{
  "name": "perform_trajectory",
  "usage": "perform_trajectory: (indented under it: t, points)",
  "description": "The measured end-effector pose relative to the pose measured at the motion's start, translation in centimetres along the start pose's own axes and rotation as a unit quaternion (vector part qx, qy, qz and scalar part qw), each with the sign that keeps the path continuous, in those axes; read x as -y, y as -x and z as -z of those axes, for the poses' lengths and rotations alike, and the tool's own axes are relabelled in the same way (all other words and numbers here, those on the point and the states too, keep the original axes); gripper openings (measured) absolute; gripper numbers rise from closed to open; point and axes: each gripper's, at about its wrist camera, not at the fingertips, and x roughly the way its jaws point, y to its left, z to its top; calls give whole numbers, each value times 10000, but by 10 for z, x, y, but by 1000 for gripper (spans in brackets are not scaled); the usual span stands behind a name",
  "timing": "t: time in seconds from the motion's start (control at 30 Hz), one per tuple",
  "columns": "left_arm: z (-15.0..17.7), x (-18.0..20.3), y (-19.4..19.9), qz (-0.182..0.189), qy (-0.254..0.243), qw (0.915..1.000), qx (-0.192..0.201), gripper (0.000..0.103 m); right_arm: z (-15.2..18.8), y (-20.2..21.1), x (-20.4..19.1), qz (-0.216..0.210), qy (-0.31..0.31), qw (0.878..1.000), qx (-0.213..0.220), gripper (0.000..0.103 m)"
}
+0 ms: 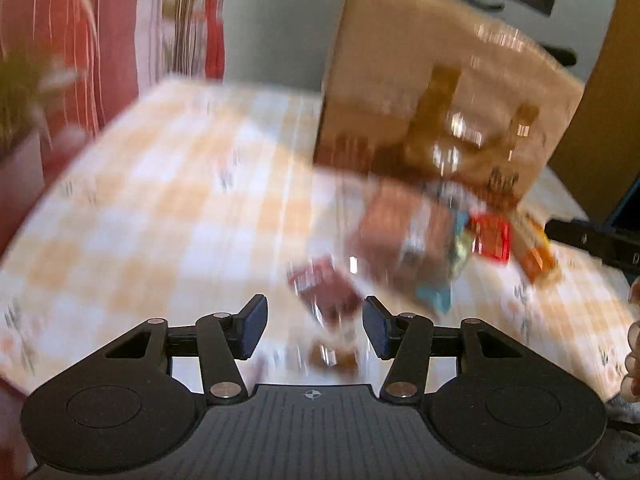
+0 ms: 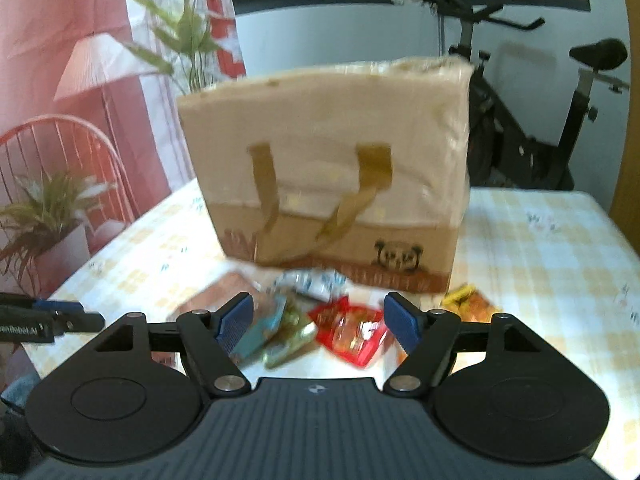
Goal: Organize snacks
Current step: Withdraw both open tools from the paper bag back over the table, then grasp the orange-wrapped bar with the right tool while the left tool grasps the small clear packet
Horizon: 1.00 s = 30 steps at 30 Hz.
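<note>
A tan lunch bag (image 2: 328, 176) with brown handles stands upright on the checked table; it also shows, blurred, in the left wrist view (image 1: 436, 92). Snack packets lie in front of it: a red packet (image 2: 352, 332), a teal packet (image 2: 260, 332), a green packet (image 2: 290, 340), a white-blue packet (image 2: 310, 282), a brown packet (image 2: 224, 292) and an orange packet (image 2: 468, 300). My right gripper (image 2: 319, 320) is open and empty, just short of the red packet. My left gripper (image 1: 315, 326) is open and empty over a dark red packet (image 1: 324, 288).
The checked tablecloth (image 2: 540, 256) covers the table. A potted plant (image 2: 44, 216) and a red chair (image 2: 60, 152) stand to the left. An exercise bike (image 2: 532, 112) stands behind the bag. The left gripper (image 2: 44, 318) shows at the left edge of the right wrist view.
</note>
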Motion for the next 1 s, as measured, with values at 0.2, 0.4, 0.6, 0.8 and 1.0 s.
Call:
perform_trajectory:
  t: [0.2,0.4,0.6,0.8,1.0]
  points:
    - [10,-6,-12,457,440,9966,-529,50,14,-6,1,8,-35,9997,-229,75]
    - [11,-6,-30,425,689,9940,-731,49,16,-12,2,-7,-72,9995,-308,75]
    - [2,4,-37,134,478,9968,-629,27,19,-14,6,19,-150,9992,-359,75]
    - [5,16,-35,-95,6,9987,-495,26,22,-16,12,52,-242,9989,-400,75]
    - [8,20,-33,-272,-219,9988,-343,17,29,-21,20,133,-369,9979,-509,75]
